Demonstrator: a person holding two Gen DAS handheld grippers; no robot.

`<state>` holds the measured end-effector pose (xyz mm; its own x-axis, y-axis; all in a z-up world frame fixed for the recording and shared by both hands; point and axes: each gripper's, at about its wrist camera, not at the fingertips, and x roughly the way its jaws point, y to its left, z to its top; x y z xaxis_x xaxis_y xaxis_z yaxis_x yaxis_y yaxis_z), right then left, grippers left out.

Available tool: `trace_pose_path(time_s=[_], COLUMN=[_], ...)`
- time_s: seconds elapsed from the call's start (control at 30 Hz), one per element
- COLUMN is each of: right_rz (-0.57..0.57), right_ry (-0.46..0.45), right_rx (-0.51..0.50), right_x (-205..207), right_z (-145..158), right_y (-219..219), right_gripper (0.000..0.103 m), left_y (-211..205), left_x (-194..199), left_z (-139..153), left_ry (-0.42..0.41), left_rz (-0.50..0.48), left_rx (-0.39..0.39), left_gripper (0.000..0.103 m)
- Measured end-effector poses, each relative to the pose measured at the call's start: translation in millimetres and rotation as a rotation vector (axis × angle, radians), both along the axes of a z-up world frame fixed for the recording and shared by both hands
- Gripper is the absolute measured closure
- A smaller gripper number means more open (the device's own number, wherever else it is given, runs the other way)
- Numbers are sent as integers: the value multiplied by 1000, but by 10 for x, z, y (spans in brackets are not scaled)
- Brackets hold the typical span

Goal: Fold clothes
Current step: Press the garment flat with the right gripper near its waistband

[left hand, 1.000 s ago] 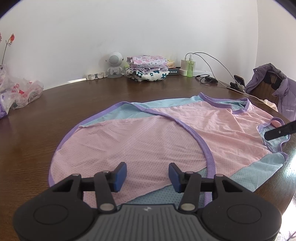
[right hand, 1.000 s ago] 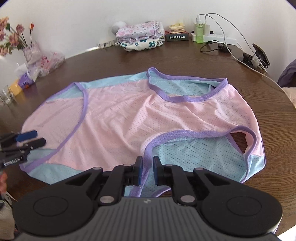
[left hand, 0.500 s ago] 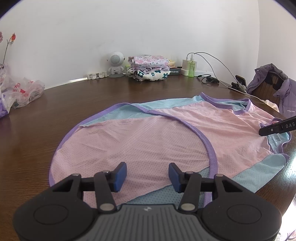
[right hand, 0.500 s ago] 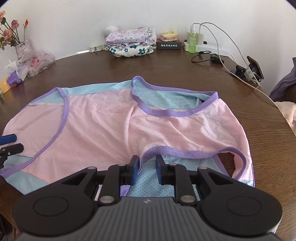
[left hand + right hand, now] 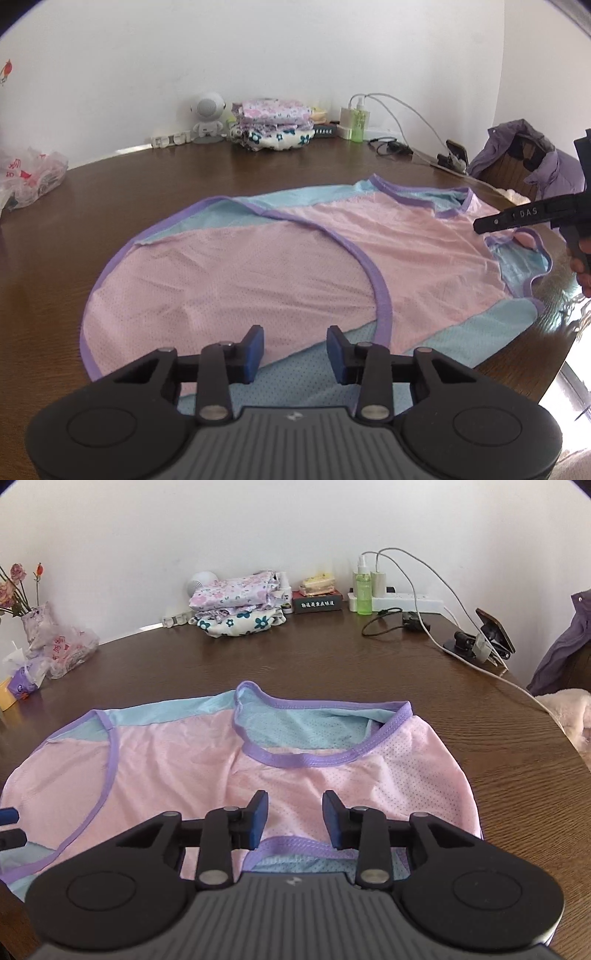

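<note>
A pink mesh tank top (image 5: pixel 258 269) with light blue panels and purple trim lies spread flat on the brown round table (image 5: pixel 184 184). It also shows in the right wrist view (image 5: pixel 177 768), neck opening toward the far side. My left gripper (image 5: pixel 295 350) is open and empty, just above the top's near hem. My right gripper (image 5: pixel 294 818) is open and empty, above the armhole trim at the near edge. The right gripper also shows at the right edge of the left wrist view (image 5: pixel 532 218).
At the back stand a stack of folded floral clothes (image 5: pixel 236 605), a small white robot figure (image 5: pixel 207 118), a green bottle (image 5: pixel 364 592), a power strip with cables (image 5: pixel 406 600), a phone on a stand (image 5: pixel 487 635). Plastic bag (image 5: pixel 62 646) at left. Purple jacket on chair (image 5: pixel 528 162).
My right gripper has opened and lifted off the armhole trim, which now lies on the table. My left gripper has stayed open in about the same place.
</note>
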<state>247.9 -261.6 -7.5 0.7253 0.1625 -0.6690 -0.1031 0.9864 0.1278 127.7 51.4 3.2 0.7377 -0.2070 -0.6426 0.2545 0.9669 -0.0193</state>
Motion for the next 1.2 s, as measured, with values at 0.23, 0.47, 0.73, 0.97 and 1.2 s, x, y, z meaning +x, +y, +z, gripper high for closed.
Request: trace_pose_path(time_s=[0.23,0.47,0.73,0.97,1.2], right_rz=[-43,-85,-117,-157,-129], right_ry=[11,-44,31,60,32], right_rx=[-12,23,21,80,165], right_x=[35,242,697,892,463], right_z=[-101,158,9,-59,71], right_y=[-350,-616,-741,-932,-979], right_gripper=[77,68,88,97,76], left_y=[18,26,33,38,18], left_x=[7,-9,-9,6,0], left_z=[-40,-49,-53,-53,-58], left_ry=[3,-2,-2,0,-1], left_rz=[22,25,23,19,23], left_rx=[14,24,23,27,26], left_gripper=[70,70,70,70,68])
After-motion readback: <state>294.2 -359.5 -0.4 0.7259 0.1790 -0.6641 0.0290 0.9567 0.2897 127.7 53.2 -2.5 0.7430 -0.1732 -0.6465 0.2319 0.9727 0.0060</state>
